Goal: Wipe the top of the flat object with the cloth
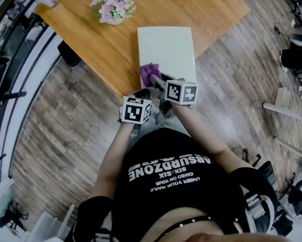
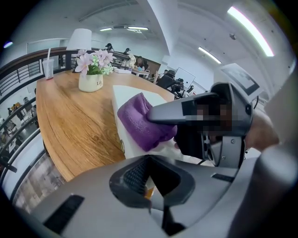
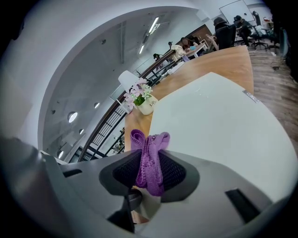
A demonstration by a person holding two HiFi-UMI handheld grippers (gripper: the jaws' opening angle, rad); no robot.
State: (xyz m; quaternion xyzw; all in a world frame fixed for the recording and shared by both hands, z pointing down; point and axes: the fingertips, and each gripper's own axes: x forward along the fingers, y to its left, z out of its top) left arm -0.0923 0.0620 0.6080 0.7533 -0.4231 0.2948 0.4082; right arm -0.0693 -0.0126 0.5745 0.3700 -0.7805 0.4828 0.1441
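Note:
A flat white object (image 1: 166, 49) lies on the wooden table (image 1: 89, 41), reaching its near edge. A purple cloth (image 1: 149, 73) rests on the object's near left corner. My right gripper (image 1: 156, 82) is shut on it; in the right gripper view the cloth (image 3: 149, 162) is bunched between the pads, over the white top (image 3: 219, 125). My left gripper (image 1: 140, 96) hovers just left of it at the table edge, shut with nothing between the jaws (image 2: 149, 179). The left gripper view shows the cloth (image 2: 139, 123) and right gripper (image 2: 186, 111) over the white object (image 2: 125, 93).
A white pot of pink flowers (image 1: 113, 4) stands on the table beyond the flat object's far left corner. A cup with a straw (image 2: 48, 67) and a lamp (image 2: 80, 39) sit at the far end. Wood floor (image 1: 50, 133) and a railing (image 1: 7, 79) surround the table.

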